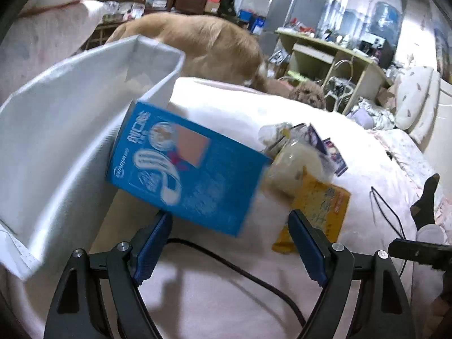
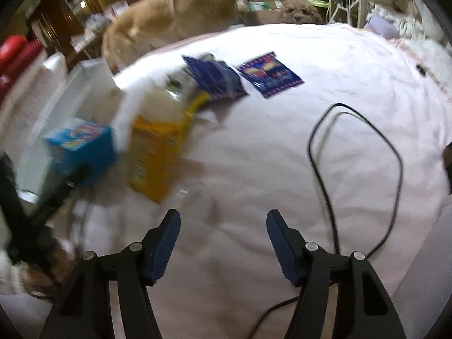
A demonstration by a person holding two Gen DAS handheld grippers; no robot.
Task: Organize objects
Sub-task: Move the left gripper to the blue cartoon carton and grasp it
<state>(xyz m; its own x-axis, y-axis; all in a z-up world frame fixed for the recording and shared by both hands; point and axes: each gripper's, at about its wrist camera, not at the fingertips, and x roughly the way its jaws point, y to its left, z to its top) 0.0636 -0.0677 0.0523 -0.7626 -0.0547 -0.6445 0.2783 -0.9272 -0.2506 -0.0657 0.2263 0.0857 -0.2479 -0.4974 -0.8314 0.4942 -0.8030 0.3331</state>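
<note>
Left wrist view: the left gripper (image 1: 230,220) has its two blue-padded fingers spread wide, with nothing clamped between them. One blue box (image 1: 186,166) sits tilted just ahead of and above the gap — its lower edge close to the left pad, though contact cannot be told through the blur. It leans beside the wall of one white bin (image 1: 70,130), at the left. Right of the box lies one clear bag (image 1: 293,161) of pale contents, overlapping one yellow packet (image 1: 319,206) flat on the white bedsheet (image 1: 226,107); dark blue packets (image 1: 333,149) show behind the bag, their count unclear here. One black cable (image 1: 248,274) runs under the fingers. Beyond the bed stand two dogs: a big tan dog (image 1: 197,39) and a small curly dog (image 1: 309,96).

Right wrist view: the right gripper (image 2: 223,223) is also wide apart and empty, over bare sheet. The task things are well away to its upper left — one blue box (image 2: 82,149), one yellow packet (image 2: 155,155), one clear bag (image 2: 163,101), and two dark blue packets (image 2: 214,79) side by side. The white bin (image 2: 84,84) stands at the far left, and the left gripper (image 2: 56,186) shows there as a dark blur near the box. One cable (image 2: 325,169) loops to the right. Both dogs (image 2: 175,14) are behind the bed.
</note>
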